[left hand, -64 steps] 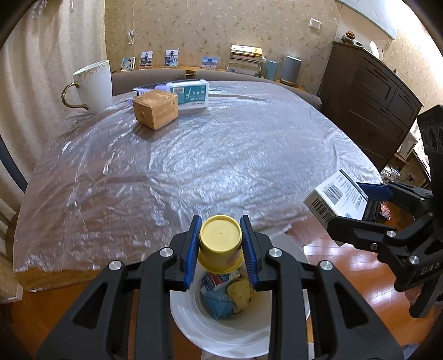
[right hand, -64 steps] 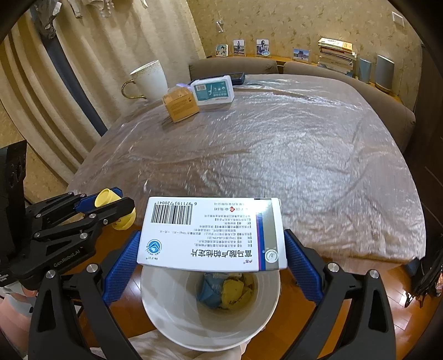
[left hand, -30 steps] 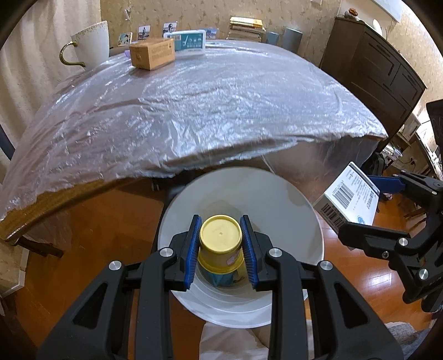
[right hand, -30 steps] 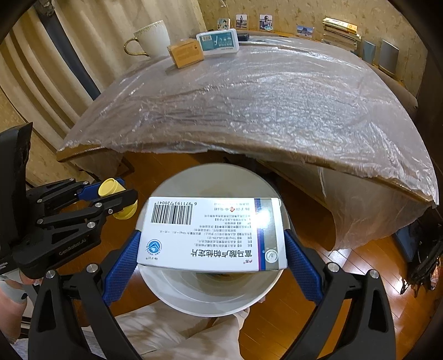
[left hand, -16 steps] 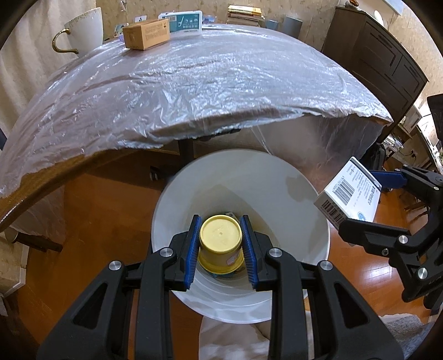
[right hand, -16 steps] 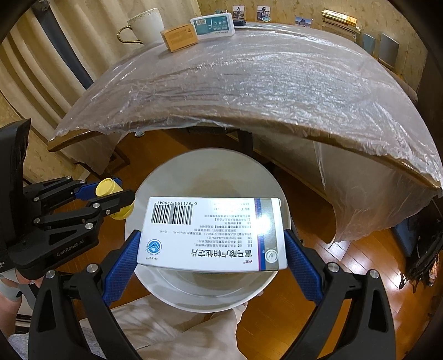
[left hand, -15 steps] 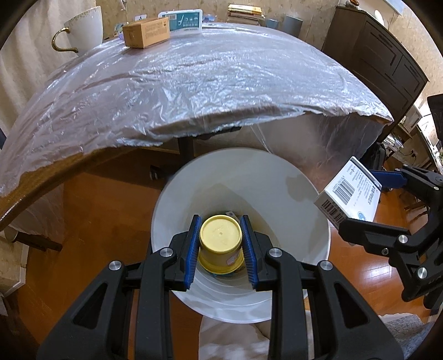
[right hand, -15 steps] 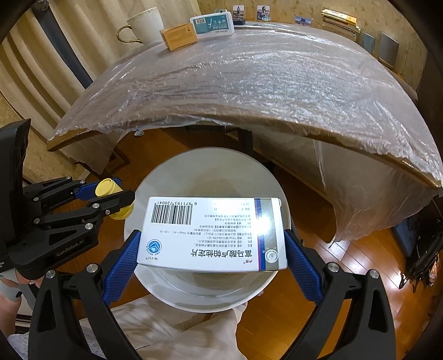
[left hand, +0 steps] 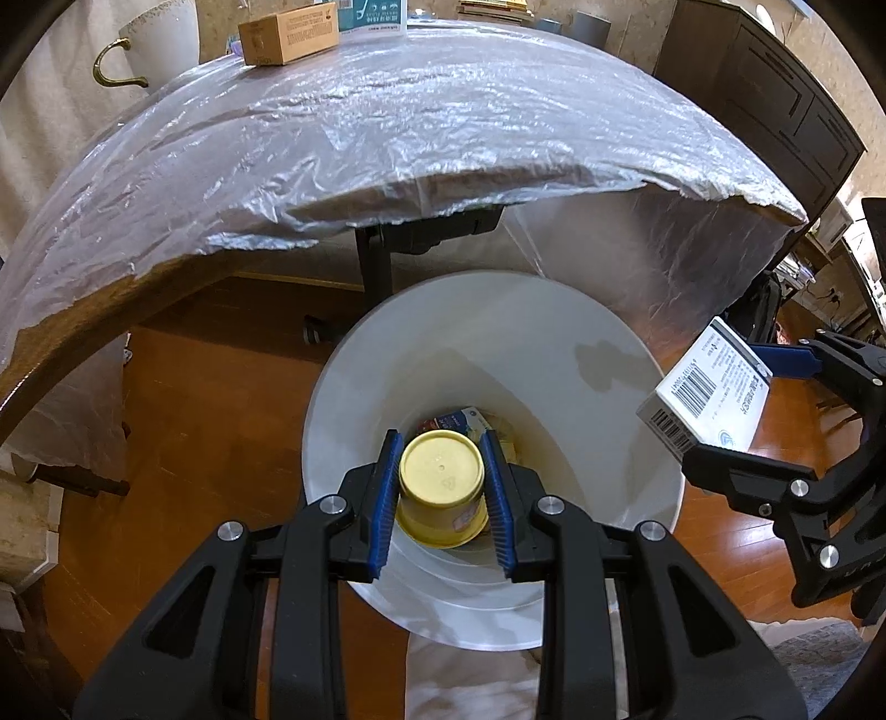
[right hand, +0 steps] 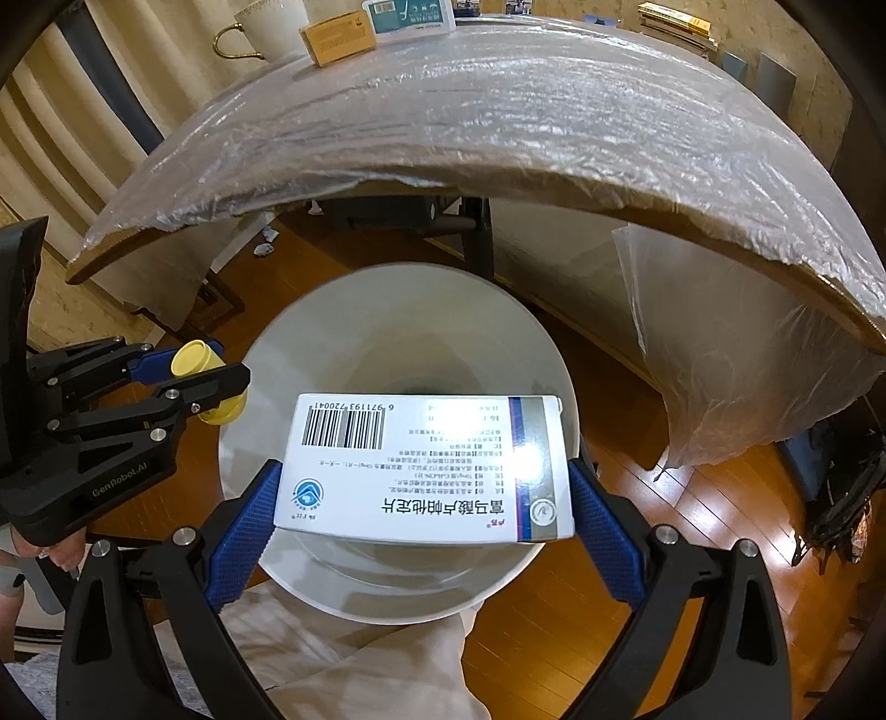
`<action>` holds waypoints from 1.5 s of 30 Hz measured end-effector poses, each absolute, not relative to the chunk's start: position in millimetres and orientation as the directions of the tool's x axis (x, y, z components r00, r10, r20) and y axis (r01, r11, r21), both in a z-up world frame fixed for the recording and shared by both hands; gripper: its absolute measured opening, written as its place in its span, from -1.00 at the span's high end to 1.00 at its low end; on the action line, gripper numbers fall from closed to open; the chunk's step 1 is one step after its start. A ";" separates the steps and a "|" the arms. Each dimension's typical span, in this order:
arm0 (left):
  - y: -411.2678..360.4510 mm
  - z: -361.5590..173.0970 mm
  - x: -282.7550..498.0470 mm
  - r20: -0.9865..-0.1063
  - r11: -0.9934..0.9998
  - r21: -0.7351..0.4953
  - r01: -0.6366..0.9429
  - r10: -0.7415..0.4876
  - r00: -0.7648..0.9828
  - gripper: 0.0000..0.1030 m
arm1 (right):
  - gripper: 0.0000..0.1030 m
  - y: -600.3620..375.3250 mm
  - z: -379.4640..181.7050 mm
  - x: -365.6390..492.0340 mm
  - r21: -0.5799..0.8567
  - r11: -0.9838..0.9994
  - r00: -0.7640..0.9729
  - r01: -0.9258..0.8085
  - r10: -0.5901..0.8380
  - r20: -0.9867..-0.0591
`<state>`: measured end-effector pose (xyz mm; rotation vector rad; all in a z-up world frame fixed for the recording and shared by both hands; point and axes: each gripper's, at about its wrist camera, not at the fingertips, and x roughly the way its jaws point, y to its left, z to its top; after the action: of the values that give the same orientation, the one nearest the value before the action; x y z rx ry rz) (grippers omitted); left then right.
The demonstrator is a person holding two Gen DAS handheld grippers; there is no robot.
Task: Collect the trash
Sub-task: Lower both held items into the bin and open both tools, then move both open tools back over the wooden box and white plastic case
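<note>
My left gripper (left hand: 442,476) is shut on a small yellow cup (left hand: 441,487) and holds it over the mouth of a white bin (left hand: 554,376) on the floor. Some trash (left hand: 462,420) lies at the bin's bottom. My right gripper (right hand: 423,493) is shut on a white medicine box (right hand: 426,465) with a barcode, held flat above the same bin (right hand: 398,310). The left gripper with the cup (right hand: 202,368) shows at the left of the right wrist view; the right gripper with the box (left hand: 706,396) shows at the right of the left wrist view.
A plastic-covered table (left hand: 387,111) overhangs the bin, with a table leg (left hand: 376,260) behind it. On the table's far end stand a white mug (left hand: 160,41), a brown box (left hand: 290,30) and a teal box (right hand: 410,14). A dark cabinet (left hand: 775,83) stands at the right. The floor is wood.
Both grippers have moved lower and nearer the bin, which now looks larger; the table edge has risen in view. Both grips are unchanged.
</note>
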<state>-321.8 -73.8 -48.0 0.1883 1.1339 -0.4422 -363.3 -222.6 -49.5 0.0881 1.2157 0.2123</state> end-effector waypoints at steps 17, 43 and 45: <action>-81.0 -62.7 -310.6 -0.914 0.889 -0.052 0.456 -0.226 0.336 0.40 | -0.86 -223.1 -63.5 -356.9 0.155 0.981 0.311 -0.117 0.184 -0.932; -57.5 -17.7 -320.5 -0.858 0.911 -0.097 0.400 -0.280 0.431 -0.67 | -0.87 -253.8 -5.1 -371.7 0.218 0.972 0.475 -0.091 0.235 -0.848; -49.2 2.0 -323.5 -0.832 0.907 -0.121 0.404 -0.314 0.457 -0.67 | -0.87 -258.8 28.3 -377.1 0.219 0.970 0.554 -0.108 0.241 -0.797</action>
<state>-323.5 -49.2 2.0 0.0983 1.0026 -0.4432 -377.1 -258.8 28.3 0.1507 0.9623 0.2069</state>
